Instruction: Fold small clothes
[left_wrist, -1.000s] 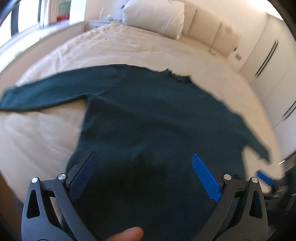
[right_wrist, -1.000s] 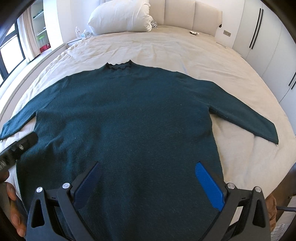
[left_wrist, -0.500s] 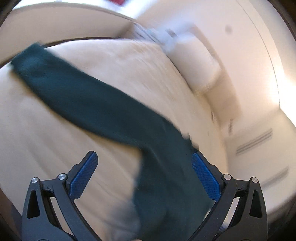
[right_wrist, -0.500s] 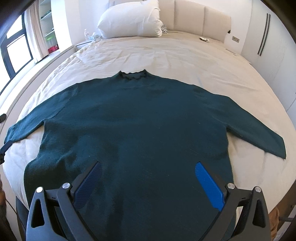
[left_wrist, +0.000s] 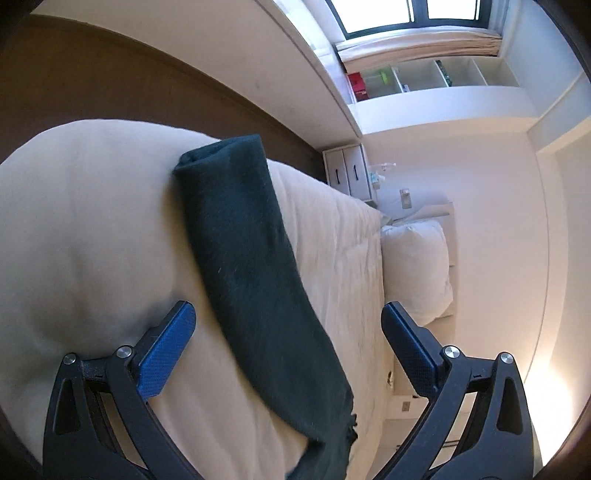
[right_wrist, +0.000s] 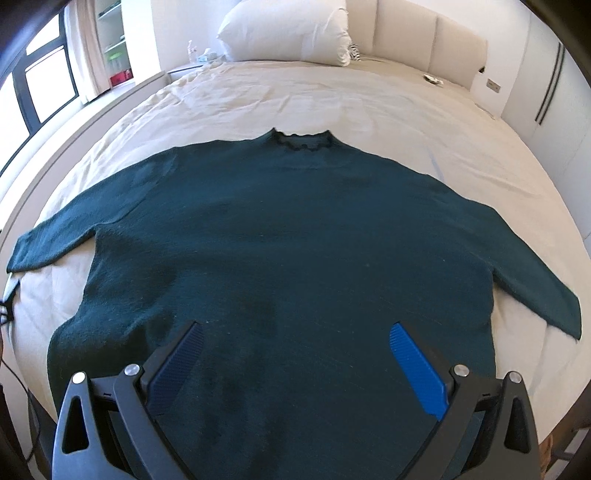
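A wide bed (right_wrist: 369, 99) with a cream cover fills the room, and a dark green sweater (right_wrist: 288, 236) lies flat across it, front down or up I cannot tell, collar away from the right claw (right_wrist: 295, 362) and both arms spread out to the sides. The hem end of the sweater sits directly under and between the right claw's two blue fingers (right_wrist: 413, 365), which stand wide apart and hold nothing. The right sleeve (right_wrist: 554, 288) stretches off beyond that claw's right finger toward the bed's edge; the other sleeve runs out far to its left.

Seen from the left claw (left_wrist: 288, 343), tilted sharply on its side, that left sleeve (left_wrist: 243, 236) runs straight ahead between its fingers (left_wrist: 166, 354), cuff at the far end near the bed's rim. This claw too is spread wide, empty, with the sleeve passing through the gap without being pinched; whether either finger touches the cloth I cannot tell.

A plump white pillow (right_wrist: 284, 31) rests at the head of the bed, well beyond the sweater's collar (right_wrist: 301, 142), against a padded headboard (right_wrist: 436, 40). Ahead of the left claw stand a small white nightstand (left_wrist: 347, 173) with two drawers and an open wall shelf (left_wrist: 417, 79) under a bright window (left_wrist: 413, 14). A red box (left_wrist: 357, 85) sits at one end of that shelf.
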